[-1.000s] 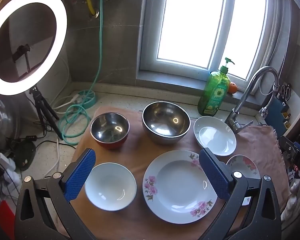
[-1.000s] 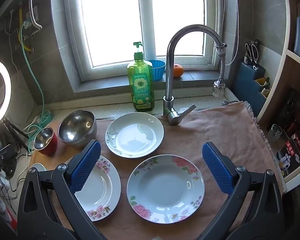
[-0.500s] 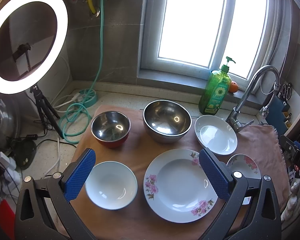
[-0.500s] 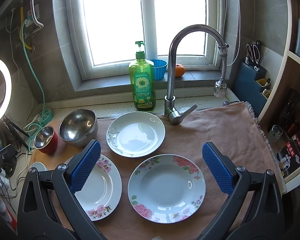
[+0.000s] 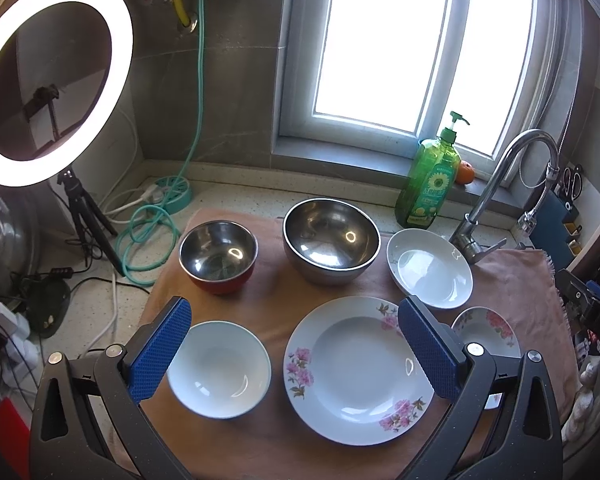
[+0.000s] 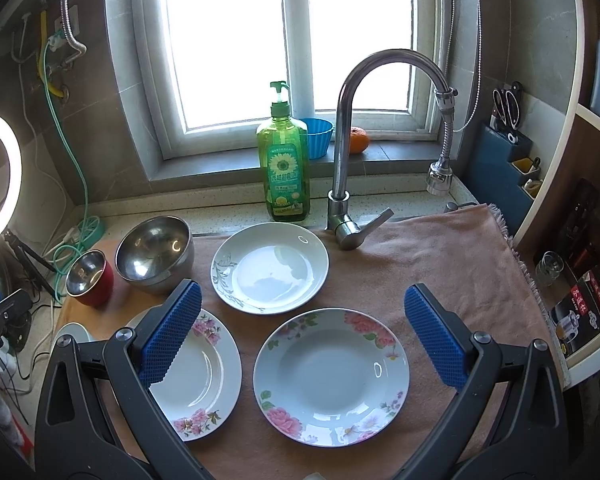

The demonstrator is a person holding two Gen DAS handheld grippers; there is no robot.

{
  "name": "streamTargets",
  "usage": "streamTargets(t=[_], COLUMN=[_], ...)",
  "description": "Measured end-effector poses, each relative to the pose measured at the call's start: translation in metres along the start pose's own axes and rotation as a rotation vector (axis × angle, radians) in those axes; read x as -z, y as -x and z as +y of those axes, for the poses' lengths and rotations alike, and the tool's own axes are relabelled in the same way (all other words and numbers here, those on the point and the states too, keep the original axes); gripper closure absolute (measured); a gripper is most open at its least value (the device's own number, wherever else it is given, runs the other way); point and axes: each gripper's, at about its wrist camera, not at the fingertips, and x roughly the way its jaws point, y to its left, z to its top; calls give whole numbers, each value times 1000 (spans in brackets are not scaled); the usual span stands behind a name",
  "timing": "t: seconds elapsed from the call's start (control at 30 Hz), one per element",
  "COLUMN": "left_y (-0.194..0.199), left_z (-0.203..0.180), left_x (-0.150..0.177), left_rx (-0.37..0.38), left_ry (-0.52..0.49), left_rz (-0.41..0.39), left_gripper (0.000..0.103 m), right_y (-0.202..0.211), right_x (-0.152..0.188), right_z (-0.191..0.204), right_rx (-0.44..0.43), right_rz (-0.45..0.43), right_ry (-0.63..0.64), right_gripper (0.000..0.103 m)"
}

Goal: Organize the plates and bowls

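Fingers spread wide and empty on both tools: left gripper poised above the near row, right gripper likewise open over the plates. Laid out on the brown cloth, left to right: red-sided steel bowl and white bowl toward the left edge, large steel bowl behind centre, large floral plate in front, plain white plate near the faucet, and a smaller floral plate at the near right. All apart, nothing stacked; sorting not yet begun, by the look of it. Best done by taking a rim edgewise, one finger under the lip and one above, lifting level before moving across. Left edge crowded by a ring light and its cables; soap bottle and faucet guarding the back. Open cloth at the far right, probably the safest room for a stack.
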Motion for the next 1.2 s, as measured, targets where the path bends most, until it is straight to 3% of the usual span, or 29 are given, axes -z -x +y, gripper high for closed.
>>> streamTargets(t=[1.2], left_y=[-3], left_z=[-6], left_x=[0], left_rx=[9], left_ry=[-11], left_rz=[15], left_gripper=[1], right_y=[-2], right_x=[-1], right_z=[0], right_rx=[-2], right_rz=[8], right_ry=[2], right_gripper=[0])
